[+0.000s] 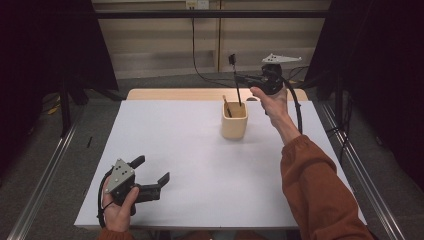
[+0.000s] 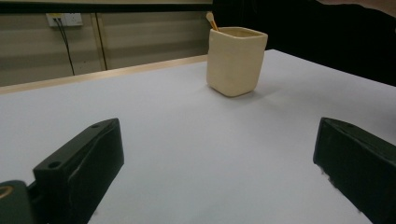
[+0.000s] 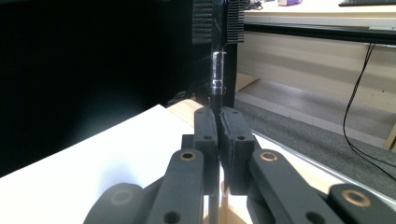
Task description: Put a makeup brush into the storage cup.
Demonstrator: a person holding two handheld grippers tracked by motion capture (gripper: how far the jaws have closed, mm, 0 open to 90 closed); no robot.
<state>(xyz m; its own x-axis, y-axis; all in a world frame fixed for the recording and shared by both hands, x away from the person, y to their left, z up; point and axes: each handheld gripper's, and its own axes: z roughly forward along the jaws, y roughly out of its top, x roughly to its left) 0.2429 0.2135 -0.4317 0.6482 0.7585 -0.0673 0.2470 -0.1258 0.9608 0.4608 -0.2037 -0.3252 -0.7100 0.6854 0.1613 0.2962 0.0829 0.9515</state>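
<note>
From the high view I see my right gripper (image 1: 243, 78) clamped on a black brush (image 1: 236, 80), its lower end inside the cup (image 1: 234, 125); the right gripper view adds the bristles (image 3: 218, 21). My left gripper (image 1: 152, 170) rests gaping on the table (image 1: 200, 165); its own view shows nothing between the jaws.

Nothing here can be read. The cream cup (image 1: 234, 121) on the white tabletop (image 1: 165, 150) is plain on every side that shows, and the black brush (image 1: 235, 80) carries no legible mark; its metal band in the right gripper view is too blurred to tell. The wall socket plate (image 2: 64, 19) at the back bears no lettering that can be made out.
</note>
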